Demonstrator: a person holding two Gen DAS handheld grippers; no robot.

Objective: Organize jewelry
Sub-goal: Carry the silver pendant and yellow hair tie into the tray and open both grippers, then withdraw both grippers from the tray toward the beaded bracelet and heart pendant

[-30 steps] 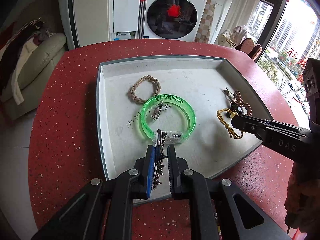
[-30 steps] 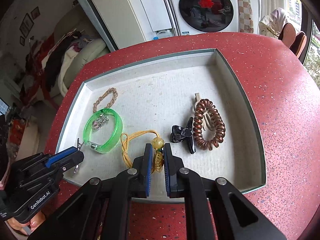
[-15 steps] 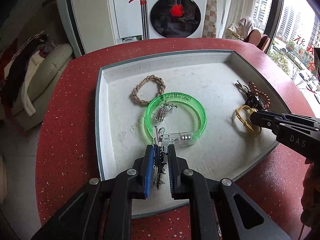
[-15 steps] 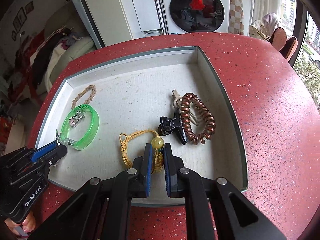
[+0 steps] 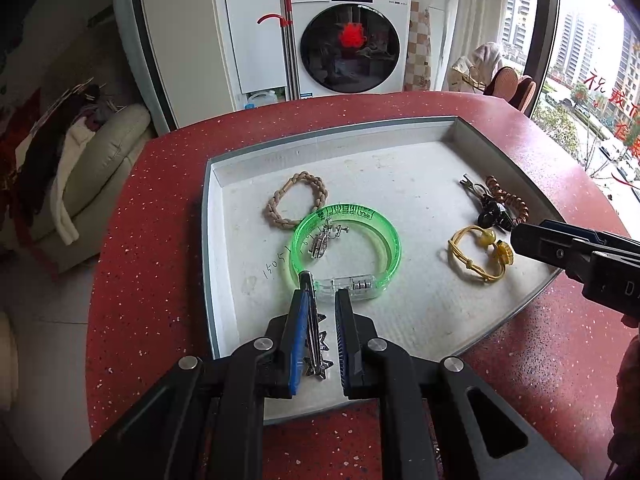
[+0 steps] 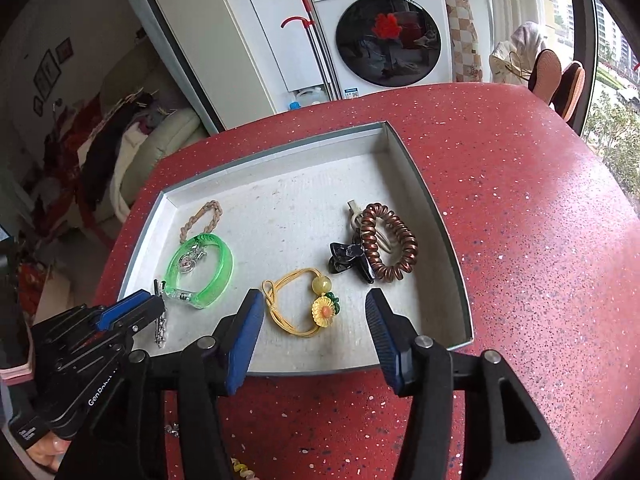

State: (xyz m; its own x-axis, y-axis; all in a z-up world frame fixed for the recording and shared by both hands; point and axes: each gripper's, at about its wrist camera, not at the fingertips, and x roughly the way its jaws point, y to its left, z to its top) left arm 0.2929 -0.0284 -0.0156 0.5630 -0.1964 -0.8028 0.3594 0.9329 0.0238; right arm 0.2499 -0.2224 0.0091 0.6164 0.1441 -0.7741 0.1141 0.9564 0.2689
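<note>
Red speckled tabletop point(image 6: 520, 208) carries a shallow tray point(image 6: 436, 216) where the right gripper point(image 6: 314, 320) stands spread over the soft, light yellow flower hair tie point(image 6: 304, 304), best pinched at its flower, while the left gripper point(image 5: 320, 308) seems to loosely hold a thin metal clip point(image 5: 316, 340).

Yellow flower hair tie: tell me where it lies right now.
The yellow flower hair tie lies flat in the tray, between the right gripper's open fingers, with the black claw clip just beyond it.
</note>
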